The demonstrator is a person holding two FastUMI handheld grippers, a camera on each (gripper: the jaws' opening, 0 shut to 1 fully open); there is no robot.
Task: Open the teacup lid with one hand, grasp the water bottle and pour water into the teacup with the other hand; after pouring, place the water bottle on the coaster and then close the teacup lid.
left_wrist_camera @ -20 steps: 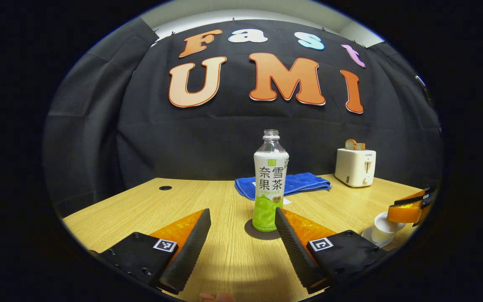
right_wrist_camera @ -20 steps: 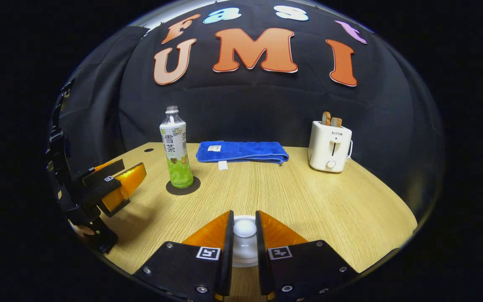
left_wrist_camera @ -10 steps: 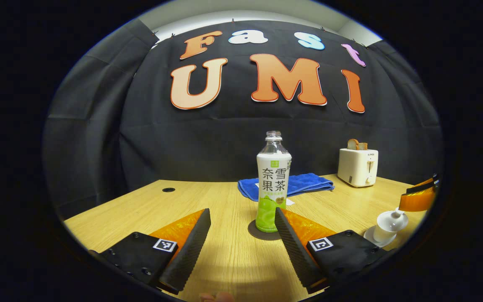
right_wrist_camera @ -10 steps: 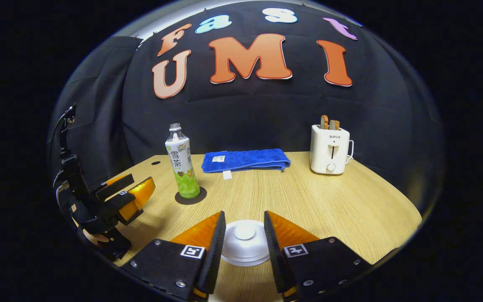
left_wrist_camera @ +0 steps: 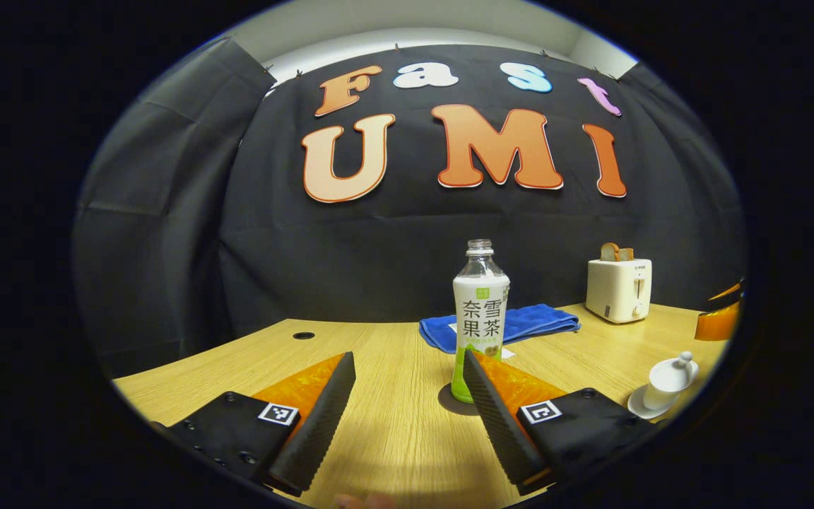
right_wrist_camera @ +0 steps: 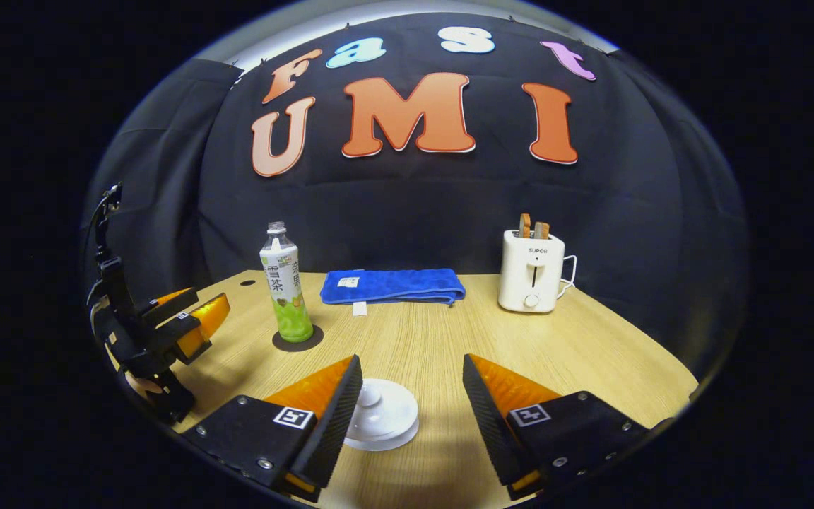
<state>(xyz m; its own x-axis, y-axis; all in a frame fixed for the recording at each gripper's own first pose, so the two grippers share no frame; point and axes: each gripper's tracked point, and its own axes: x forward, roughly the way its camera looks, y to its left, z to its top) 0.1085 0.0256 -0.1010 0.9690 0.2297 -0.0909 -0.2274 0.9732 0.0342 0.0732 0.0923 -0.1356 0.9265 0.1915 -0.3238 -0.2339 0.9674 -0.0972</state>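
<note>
The capless water bottle (left_wrist_camera: pixel 481 311) with a white and green label stands upright on the dark round coaster (left_wrist_camera: pixel 449 404), just beyond my open left gripper (left_wrist_camera: pixel 408 355) and behind its right finger. The white teacup (left_wrist_camera: pixel 668 378) wears its lid and rests on a saucer at the far right. In the right gripper view, that lidded teacup (right_wrist_camera: pixel 382 417) sits low between the spread fingers of my open right gripper (right_wrist_camera: pixel 412 360), nearer the left finger and untouched. The bottle (right_wrist_camera: pixel 283 290) and coaster (right_wrist_camera: pixel 297 339) stand at the left, with the left gripper (right_wrist_camera: pixel 188 322) nearer the table edge.
A folded blue towel (right_wrist_camera: pixel 393 285) lies at the back of the wooden table (right_wrist_camera: pixel 555 353). A white toaster (right_wrist_camera: pixel 531 272) holding bread slices stands at the back right. A small cable hole (left_wrist_camera: pixel 303 335) is in the table's far left.
My right gripper opened, let go of the lid knob with the lid left on the cup, and drew back. The left gripper pulled slightly away from the bottle.
</note>
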